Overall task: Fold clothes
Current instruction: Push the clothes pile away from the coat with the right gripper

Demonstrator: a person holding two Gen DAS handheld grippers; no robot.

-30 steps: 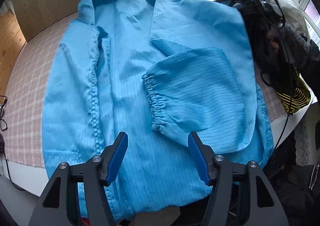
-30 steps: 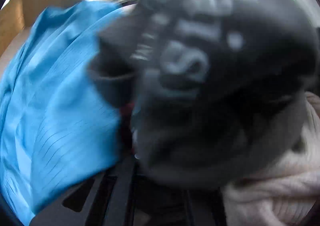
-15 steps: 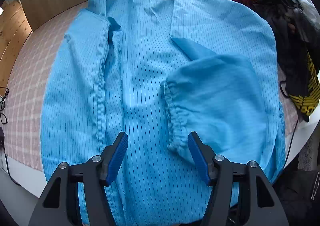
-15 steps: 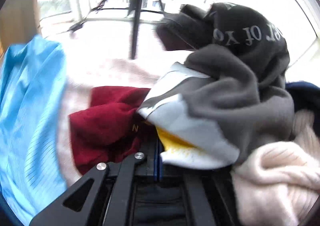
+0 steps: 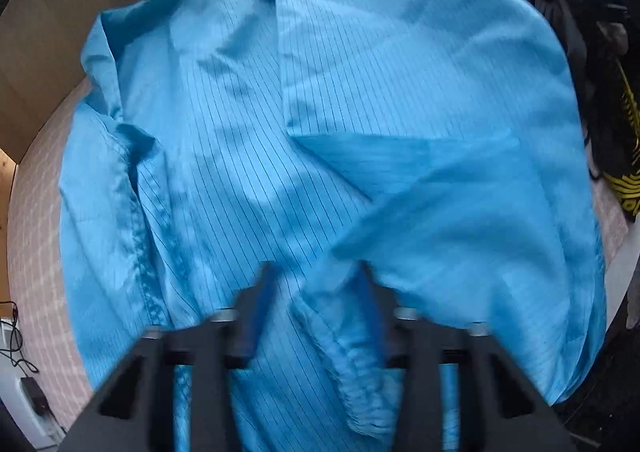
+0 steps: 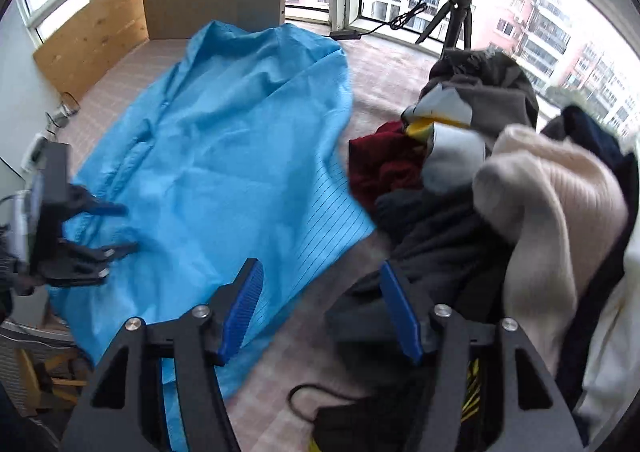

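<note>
Sleeve cuff (image 5: 352, 364) now between closing fingers (image 5: 256, 304)

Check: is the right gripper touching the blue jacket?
Apart. The right wrist view shows the right gripper open and raised, jaws empty, with the blue jacket lying below.

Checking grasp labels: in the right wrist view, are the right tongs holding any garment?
No. The right tongs stand open with nothing between the blue pads, above the bed between the blue jacket and the clothes pile.
</note>
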